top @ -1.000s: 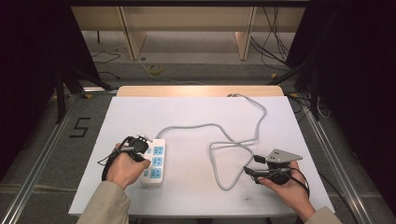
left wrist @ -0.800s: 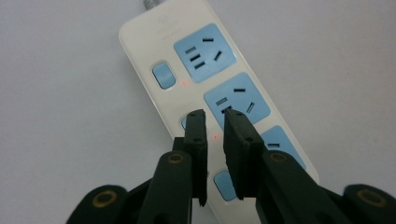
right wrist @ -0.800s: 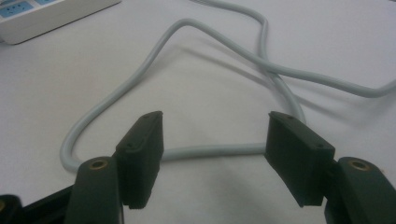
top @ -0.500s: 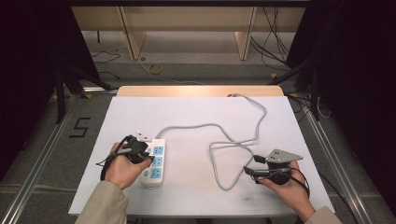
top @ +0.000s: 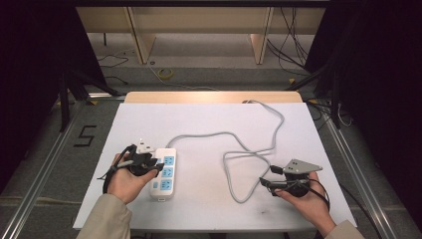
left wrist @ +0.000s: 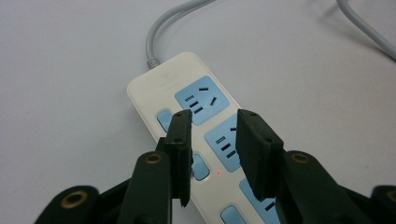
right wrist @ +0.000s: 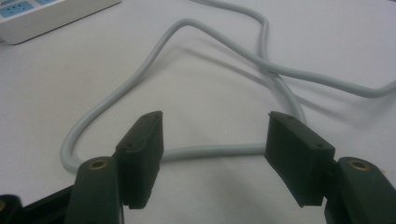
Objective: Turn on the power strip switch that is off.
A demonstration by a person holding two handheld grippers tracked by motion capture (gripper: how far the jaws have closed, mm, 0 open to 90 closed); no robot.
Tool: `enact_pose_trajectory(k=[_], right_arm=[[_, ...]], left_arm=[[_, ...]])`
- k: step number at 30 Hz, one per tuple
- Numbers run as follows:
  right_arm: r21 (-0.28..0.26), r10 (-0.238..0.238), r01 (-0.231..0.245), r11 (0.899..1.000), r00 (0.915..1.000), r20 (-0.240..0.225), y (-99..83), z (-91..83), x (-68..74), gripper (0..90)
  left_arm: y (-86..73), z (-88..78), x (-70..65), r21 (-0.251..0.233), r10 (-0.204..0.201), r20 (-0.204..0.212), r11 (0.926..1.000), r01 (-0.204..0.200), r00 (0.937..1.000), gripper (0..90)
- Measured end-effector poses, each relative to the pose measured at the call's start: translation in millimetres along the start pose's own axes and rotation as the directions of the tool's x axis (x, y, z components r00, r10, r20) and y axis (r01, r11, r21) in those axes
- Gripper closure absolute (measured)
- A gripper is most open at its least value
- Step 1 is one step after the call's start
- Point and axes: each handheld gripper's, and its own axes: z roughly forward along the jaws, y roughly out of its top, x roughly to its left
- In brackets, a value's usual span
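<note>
1. I am keeping my left hand-held gripper low over the power strip, which is lying near the left front of the white tabletop with its sockets facing up. I am pointing the gripper along the strip so its camera looks straight down the row of blue sockets and switch buttons.
2. Its jaws have just been opening and are now standing at a narrow gap with nothing between them; the pads are hovering above the middle blue socket and the small blue switch button beside it, pressing on neither. I judge that I am letting go here to free the strip for whatever comes next.
3. The grey cord is running from the strip's far end, curving across the middle of the tabletop and looping toward my right side before leaving over the far edge. It is lying slack, so the strip is not being pulled.
4. I am holding my right hand-held gripper just above the near bend of that loop, jaws spread wide and empty, straddling the cord so I could close on it.
</note>
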Motion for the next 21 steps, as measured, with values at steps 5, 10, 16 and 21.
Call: enact_pose_trajectory(k=[5, 10, 16, 21], right_arm=[[-0.001, 0.000, 0.000, 1.000, 1.0000, 0.000, 0.1, -0.2, -0.1, 37.8], [-0.001, -0.001, 0.001, 1.000, 1.0000, -0.001, 0.1, -0.1, 0.1, 37.8], [0.000, -0.001, 0.001, 1.000, 1.0000, -0.001, 0.1, -0.1, 0.3, 37.8], [-0.002, -0.002, 0.002, 1.000, 1.0000, -0.001, 0.1, -0.3, 0.3, 37.8]], left_arm=[[-4.4, 0.6, 2.3, -0.052, 0.018, 0.020, 0.9985, -0.017, 0.9996, 61.2], [-8.9, 2.5, 3.5, -0.120, 0.033, 0.039, 0.9924, -0.028, 0.9987, 57.8], [-11.7, 5.7, 2.6, -0.172, 0.062, 0.083, 0.9840, -0.047, 0.9947, 52.7], [-13.7, 8.6, 0.8, -0.206, 0.092, 0.113, 0.9763, -0.068, 0.9893, 48.4]])
